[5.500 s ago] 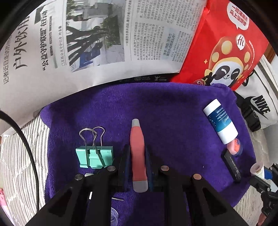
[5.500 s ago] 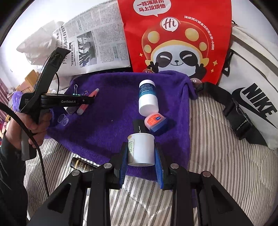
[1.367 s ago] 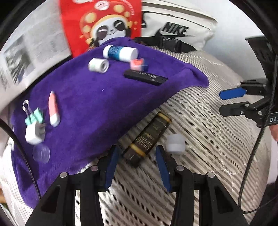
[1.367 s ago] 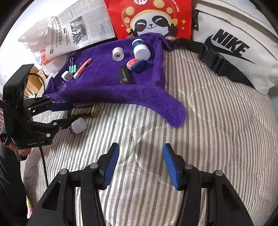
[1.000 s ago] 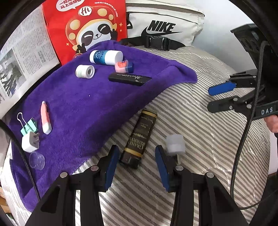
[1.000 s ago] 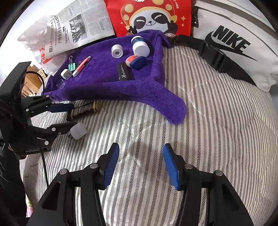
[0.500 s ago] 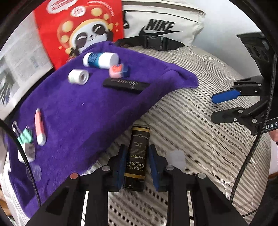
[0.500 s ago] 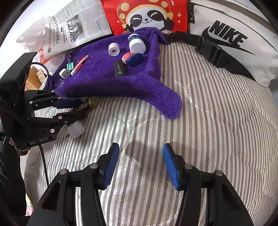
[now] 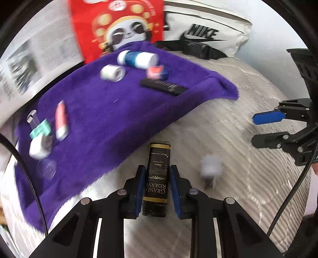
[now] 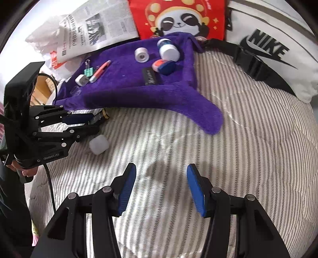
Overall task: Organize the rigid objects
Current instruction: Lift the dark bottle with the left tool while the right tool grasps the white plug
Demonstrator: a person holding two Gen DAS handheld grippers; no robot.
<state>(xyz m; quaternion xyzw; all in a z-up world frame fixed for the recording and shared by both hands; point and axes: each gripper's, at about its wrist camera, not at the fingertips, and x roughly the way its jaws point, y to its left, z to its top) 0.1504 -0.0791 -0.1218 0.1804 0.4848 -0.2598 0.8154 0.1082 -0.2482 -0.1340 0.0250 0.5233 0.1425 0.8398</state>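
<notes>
My left gripper point(image 9: 158, 174) is shut on a black tube point(image 9: 158, 174) with gold lettering, just off the near edge of the purple towel point(image 9: 111, 117). In the right wrist view the left gripper point(image 10: 87, 123) shows at the left with the tube's end point(image 10: 103, 116) poking out by the towel point(image 10: 127, 93). My right gripper point(image 10: 161, 184) is open and empty over the striped bedding; it also shows in the left wrist view point(image 9: 264, 127). A small white cap point(image 9: 210, 168) lies on the bedding beside the tube, seen too in the right wrist view point(image 10: 99, 147).
On the towel lie a white roll point(image 10: 141, 54), a blue-and-white bottle point(image 10: 168, 49), a red-and-blue tin point(image 10: 164, 66), a black bar point(image 10: 151, 76), a pink pen point(image 10: 99, 71), a green binder clip point(image 10: 88, 70) and a white plug point(image 10: 81, 80). A red panda bag point(image 10: 178, 17), newspaper point(image 10: 99, 25) and Nike bag point(image 10: 268, 45) stand behind.
My left gripper has closed on the black tube, which lay between open fingers a second ago. The right gripper has stayed open over the bedding.
</notes>
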